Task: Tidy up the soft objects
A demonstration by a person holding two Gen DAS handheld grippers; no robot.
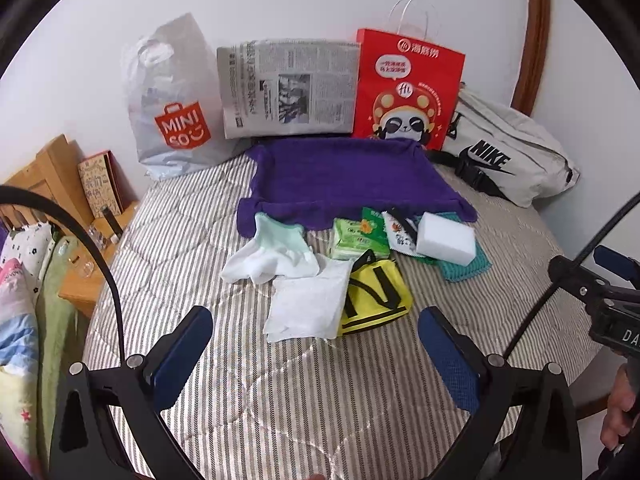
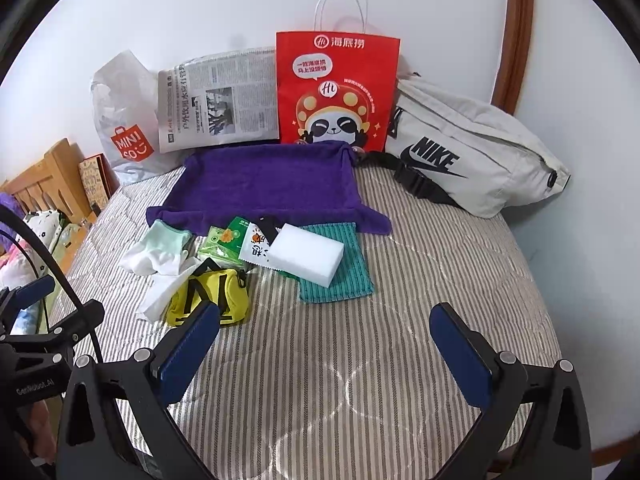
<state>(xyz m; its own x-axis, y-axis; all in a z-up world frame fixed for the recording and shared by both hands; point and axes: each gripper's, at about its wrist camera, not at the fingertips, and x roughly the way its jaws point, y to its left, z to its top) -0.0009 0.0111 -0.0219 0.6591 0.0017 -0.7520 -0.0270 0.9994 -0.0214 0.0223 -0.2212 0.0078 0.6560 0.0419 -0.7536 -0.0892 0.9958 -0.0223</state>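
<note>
On the striped bed lies a purple towel [image 1: 344,176] [image 2: 272,184] with its edges rolled up. In front of it sits a pile: white and mint gloves [image 1: 276,252] [image 2: 160,248], a white cloth [image 1: 308,304] [image 2: 160,296], a yellow pouch [image 1: 376,296] [image 2: 212,292], green tissue packs [image 1: 356,236] [image 2: 220,244], a white sponge block [image 1: 444,240] [image 2: 304,254] and a teal cloth [image 1: 468,268] [image 2: 340,276]. My left gripper [image 1: 316,348] hangs open just short of the white cloth. My right gripper [image 2: 332,344] is open over bare bedding, near the yellow pouch.
Against the wall stand a Miniso plastic bag [image 1: 176,108] [image 2: 124,128], a folded newspaper [image 1: 288,88] [image 2: 218,100], a red paper bag [image 1: 408,88] [image 2: 336,88] and a grey Nike waist bag [image 1: 504,152] [image 2: 468,148]. A wooden nightstand [image 1: 80,276] stands at the left.
</note>
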